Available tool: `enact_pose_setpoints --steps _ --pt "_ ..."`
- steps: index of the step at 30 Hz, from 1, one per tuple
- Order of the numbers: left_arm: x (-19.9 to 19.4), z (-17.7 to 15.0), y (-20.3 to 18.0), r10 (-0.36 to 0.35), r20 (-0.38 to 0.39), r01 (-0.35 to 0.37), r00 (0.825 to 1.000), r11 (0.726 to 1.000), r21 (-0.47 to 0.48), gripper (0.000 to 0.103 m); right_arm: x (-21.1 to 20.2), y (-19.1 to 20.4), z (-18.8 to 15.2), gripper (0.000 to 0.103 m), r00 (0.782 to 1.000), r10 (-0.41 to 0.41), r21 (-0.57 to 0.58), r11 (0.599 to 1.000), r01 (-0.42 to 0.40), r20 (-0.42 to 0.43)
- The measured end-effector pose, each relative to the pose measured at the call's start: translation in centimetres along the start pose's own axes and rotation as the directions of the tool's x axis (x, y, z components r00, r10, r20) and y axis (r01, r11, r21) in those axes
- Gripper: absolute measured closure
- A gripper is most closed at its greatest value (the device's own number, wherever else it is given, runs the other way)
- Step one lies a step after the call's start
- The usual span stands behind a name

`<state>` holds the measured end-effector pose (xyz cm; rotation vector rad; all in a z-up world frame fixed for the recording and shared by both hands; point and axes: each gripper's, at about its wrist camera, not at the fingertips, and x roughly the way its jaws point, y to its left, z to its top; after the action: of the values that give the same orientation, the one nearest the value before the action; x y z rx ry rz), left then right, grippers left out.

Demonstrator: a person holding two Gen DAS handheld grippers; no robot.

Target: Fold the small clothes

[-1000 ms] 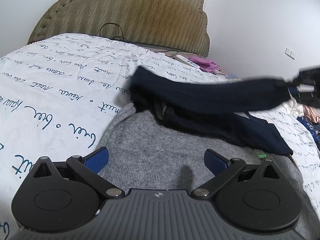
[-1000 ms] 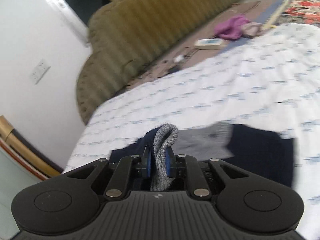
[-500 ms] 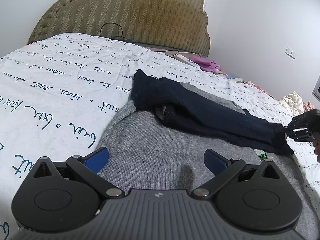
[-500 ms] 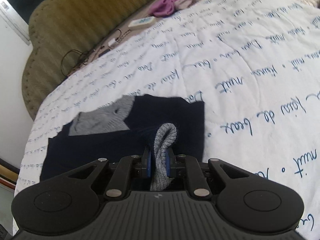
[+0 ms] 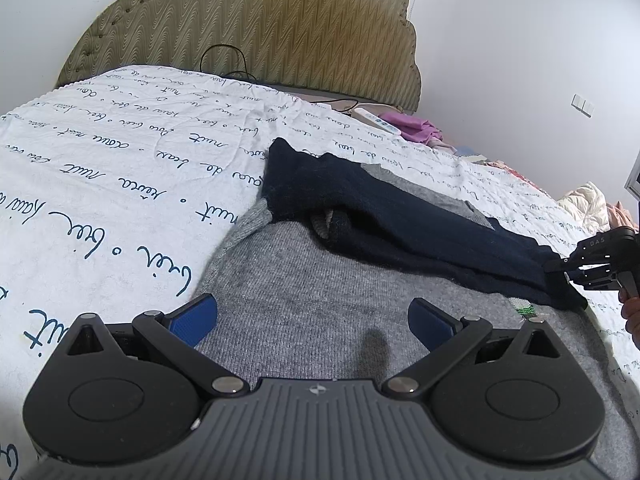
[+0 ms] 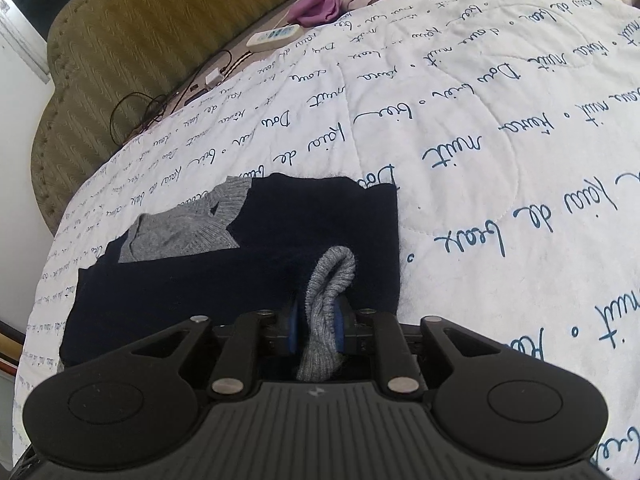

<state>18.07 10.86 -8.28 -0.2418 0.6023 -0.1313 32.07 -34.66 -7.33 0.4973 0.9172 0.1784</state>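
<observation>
A: Soft knit, limp and light by the look of it: a grey-and-navy sweater [image 5: 320,304] spread on the script-printed quilt [image 5: 120,168], navy sleeve [image 5: 420,232] laid across the grey body. No stiffness to count on; likely to sag wherever unsupported.

B: Agreed. Right gripper [image 6: 318,320] closed tight on the grey ribbed cuff [image 6: 328,292], low over the navy part near the garment's edge. Left gripper [image 5: 312,316] spread wide, holding nothing, hovering over the grey body.

A: Best grip for the left, probably: the ribbed hem or a side seam, where the knit is doubled and less apt to stretch.

B: Fuzzy surface, so little slipping; more danger of dragging the layers underneath. Worth keeping lifts low.
</observation>
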Motion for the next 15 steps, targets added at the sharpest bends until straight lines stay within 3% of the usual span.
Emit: enact_pose_setpoints --steps 3,5,9,12,14,15 --pt "0.0 0.0 0.0 0.001 -0.001 -0.001 1.000 1.000 0.001 0.000 -0.8 0.0 -0.2 0.083 1.000 -0.005 0.018 1.000 0.005 0.020" --pt "0.0 0.0 -0.1 0.006 -0.004 -0.006 1.000 1.000 0.006 0.000 -2.5 0.4 -0.4 0.081 0.996 -0.041 0.019 0.999 0.039 0.081" --pt "-0.9 1.6 -2.0 0.054 0.050 -0.059 0.997 0.994 0.095 0.000 -6.3 3.5 -1.5 0.080 0.969 -0.071 -0.118 0.988 0.101 0.236" --pt "-0.1 4.0 -4.6 0.108 0.149 -0.128 0.983 0.983 0.131 0.000 -6.3 6.3 -2.0 0.062 0.960 -0.078 -0.224 0.964 0.141 0.268" --pt "2.6 5.4 -6.6 0.134 0.132 -0.156 0.982 0.972 0.178 0.000 -4.8 7.7 -2.4 0.030 0.959 -0.084 -0.243 0.958 0.153 0.271" --pt "4.1 5.7 -7.5 0.138 0.125 -0.162 0.982 0.964 0.211 0.000 -3.8 8.2 -2.8 0.029 0.960 -0.080 -0.249 0.957 0.150 0.269"
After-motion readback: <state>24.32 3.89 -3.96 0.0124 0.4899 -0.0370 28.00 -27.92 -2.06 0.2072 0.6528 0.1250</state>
